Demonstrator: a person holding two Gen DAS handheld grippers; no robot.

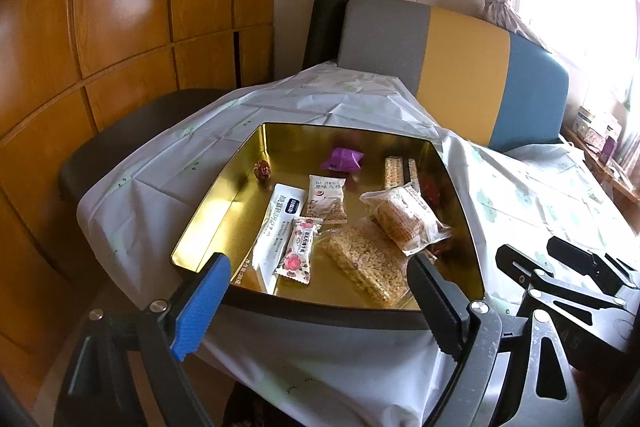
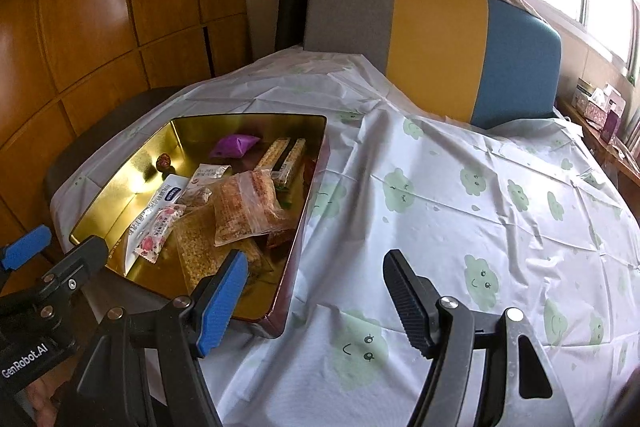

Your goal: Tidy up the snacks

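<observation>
I judge the sorting nearly done: every snack I can see lies in the gold tin just beyond my left gripper, both grippers gaping empty, my right gripper over bare tablecloth.

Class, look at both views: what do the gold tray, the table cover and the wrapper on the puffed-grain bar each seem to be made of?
Gold tray: likely metal with a polished finish; its walls mirror the snacks.
Table cover: probably thin plastic sheet, slightly glossy; sharp fold creases and printed green clouds.
Puffed-grain bar wrapper: clear plastic film; the grains show through it.
</observation>
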